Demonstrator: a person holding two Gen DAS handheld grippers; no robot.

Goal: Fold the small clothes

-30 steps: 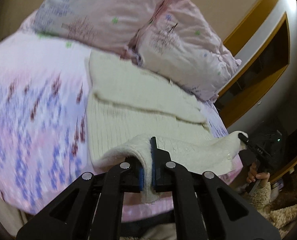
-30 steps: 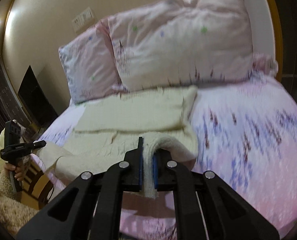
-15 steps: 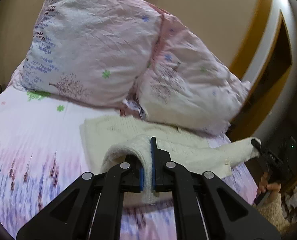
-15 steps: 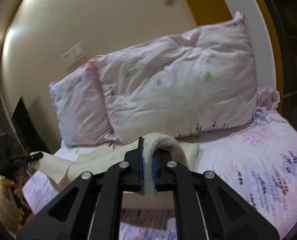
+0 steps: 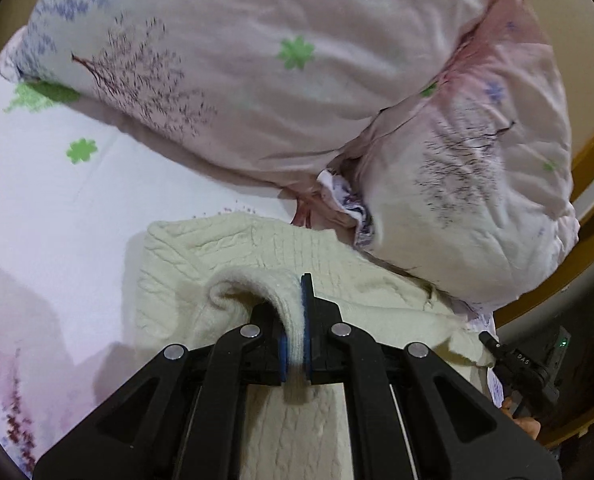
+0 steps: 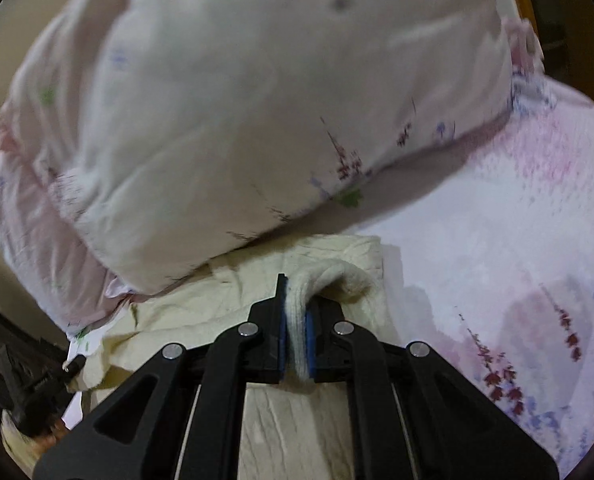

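A cream knit sweater [image 5: 225, 248] lies on the bed just before the pillows; it also shows in the right wrist view [image 6: 337, 252]. My left gripper [image 5: 295, 320] is shut on the sweater's hem, which loops over its left finger. My right gripper [image 6: 296, 320] is shut on the hem at the other corner. Both hold the hem over the sweater's far part, close to the pillows. The other gripper shows at the right edge of the left wrist view [image 5: 521, 364] and the left edge of the right wrist view [image 6: 37, 384].
Two pink floral pillows [image 5: 257, 60] [image 5: 477, 168] lean just behind the sweater; they fill the right wrist view [image 6: 237, 100]. The flowered pink bedsheet [image 5: 37, 220] [image 6: 517, 260] spreads to the sides. A wooden frame [image 5: 593, 152] stands at far right.
Both grippers have carried the sweater's hem forward over the garment toward the pillows and lowered; the pillows now loom much closer and the wall is out of sight.
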